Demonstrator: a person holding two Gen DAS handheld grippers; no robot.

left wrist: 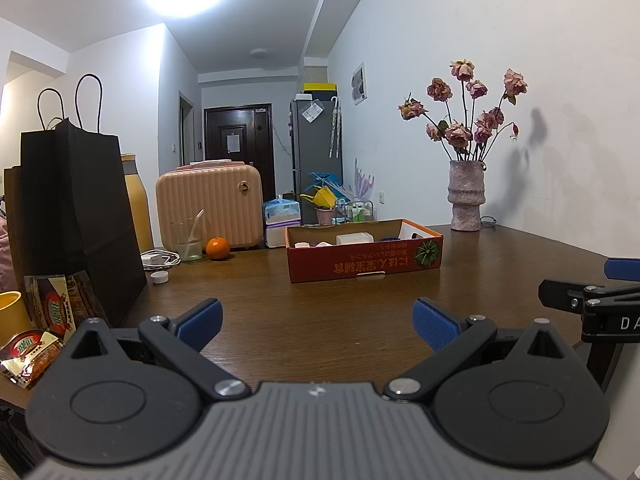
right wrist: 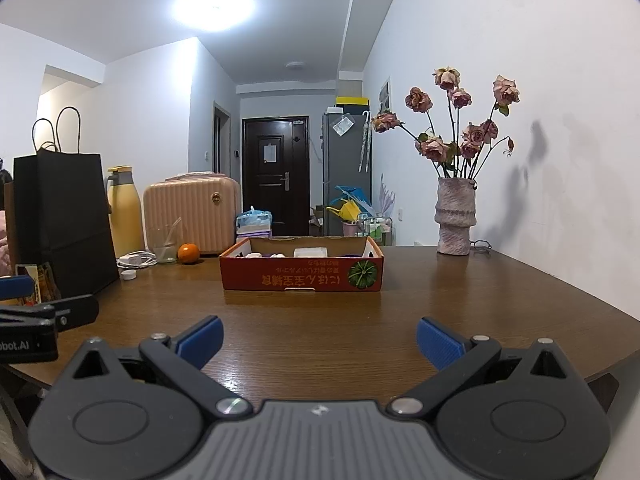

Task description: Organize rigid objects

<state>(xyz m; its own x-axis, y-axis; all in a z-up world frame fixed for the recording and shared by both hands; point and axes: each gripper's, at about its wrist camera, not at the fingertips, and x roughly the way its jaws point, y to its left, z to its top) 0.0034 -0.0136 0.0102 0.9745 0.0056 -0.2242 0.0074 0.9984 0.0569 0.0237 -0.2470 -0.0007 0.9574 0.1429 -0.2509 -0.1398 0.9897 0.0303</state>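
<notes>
A red cardboard box [left wrist: 364, 261] [right wrist: 302, 270] stands on the brown wooden table [left wrist: 320, 312] [right wrist: 320, 320], with several small white objects [left wrist: 354, 238] [right wrist: 310, 252] inside it. My left gripper [left wrist: 318, 322] is open and empty, low over the table's near edge, well short of the box. My right gripper [right wrist: 320, 340] is also open and empty, level with it. Each gripper shows at the edge of the other's view: the right one [left wrist: 600, 304], the left one [right wrist: 36, 316].
A black paper bag [left wrist: 80, 220] [right wrist: 60, 224], snack packets [left wrist: 52, 312], a yellow flask [right wrist: 124, 208], a pink case [left wrist: 208, 204] [right wrist: 192, 212], a glass [left wrist: 186, 240], an orange [left wrist: 217, 248] [right wrist: 188, 253], a white charger [left wrist: 160, 258] and a bottle cap [left wrist: 159, 278] [right wrist: 129, 275] stand left. A vase of roses [left wrist: 466, 196] [right wrist: 456, 216] stands by the right wall.
</notes>
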